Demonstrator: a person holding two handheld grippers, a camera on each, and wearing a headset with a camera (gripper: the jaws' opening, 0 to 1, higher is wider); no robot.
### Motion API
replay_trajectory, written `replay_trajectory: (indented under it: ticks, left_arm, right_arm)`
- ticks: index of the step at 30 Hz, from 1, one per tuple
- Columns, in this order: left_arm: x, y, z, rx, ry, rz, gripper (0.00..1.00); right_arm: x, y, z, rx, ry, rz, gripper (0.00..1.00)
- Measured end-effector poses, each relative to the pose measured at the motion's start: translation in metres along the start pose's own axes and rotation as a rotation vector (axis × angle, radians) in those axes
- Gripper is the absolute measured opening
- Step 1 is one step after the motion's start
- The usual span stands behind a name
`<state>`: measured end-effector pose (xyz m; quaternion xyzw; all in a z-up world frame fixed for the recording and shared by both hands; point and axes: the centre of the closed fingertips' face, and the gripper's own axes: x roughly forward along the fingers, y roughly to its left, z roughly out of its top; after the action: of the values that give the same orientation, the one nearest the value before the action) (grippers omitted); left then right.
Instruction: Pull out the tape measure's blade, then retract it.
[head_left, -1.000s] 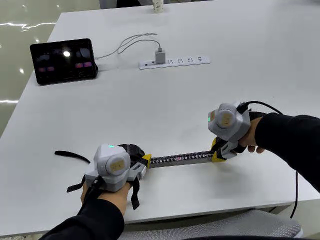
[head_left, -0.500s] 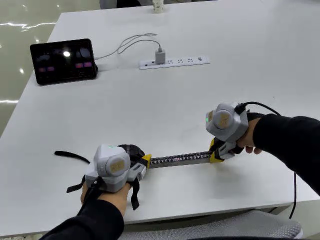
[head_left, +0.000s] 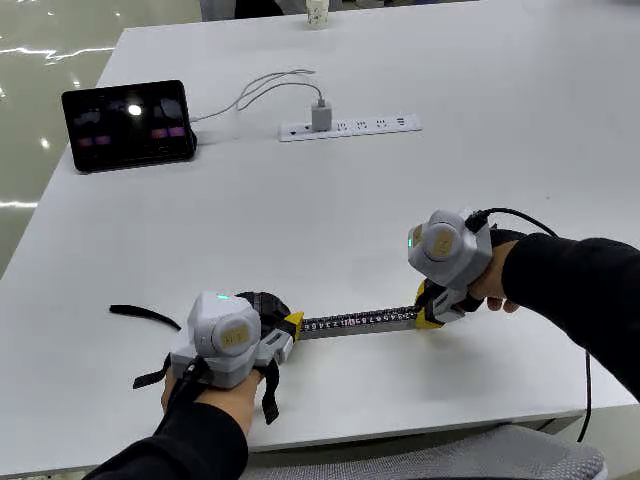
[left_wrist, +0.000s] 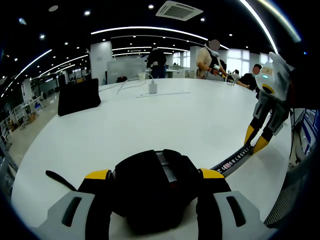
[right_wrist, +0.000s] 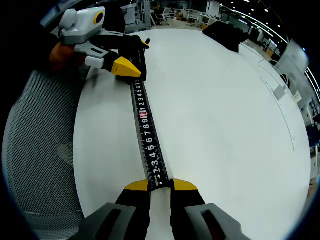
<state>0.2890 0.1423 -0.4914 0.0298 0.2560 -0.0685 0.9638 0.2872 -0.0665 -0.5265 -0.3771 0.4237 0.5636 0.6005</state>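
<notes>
A black tape measure case (left_wrist: 152, 185) sits on the white table, clamped between the yellow-tipped jaws of my left gripper (head_left: 280, 332). Its blade (head_left: 358, 320) runs out to the right, flat along the table, printed with numbers (right_wrist: 148, 141). My right gripper (head_left: 428, 310) is shut on the blade's end (right_wrist: 160, 184), its jaws pinching the tip. In the right gripper view the left gripper (right_wrist: 122, 62) holds the case at the far end of the blade. A black wrist strap (head_left: 143, 314) trails left from the case.
A dark tablet (head_left: 128, 124) stands at the back left. A white power strip (head_left: 348, 125) with a plugged charger and cable lies behind the middle. The table's front edge runs just below both grippers. People stand in the background of the left gripper view.
The right gripper has moved a little left toward the case, so the exposed blade is slightly shorter. The left gripper and the case have stayed in place.
</notes>
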Motion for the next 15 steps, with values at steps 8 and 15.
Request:
replay_trajectory:
  ticks: [8,15]
  left_arm:
    - [-0.0002,-0.0004,-0.0005,0.0,0.0,-0.001,0.64]
    - [0.0,-0.0004,-0.0003,-0.001,0.001,-0.001,0.64]
  right_arm:
    - [0.001,0.0005,0.002,0.003,0.0,0.0,0.11]
    - [0.0013,0.0011,0.0044,0.006,-0.004,0.001,0.11]
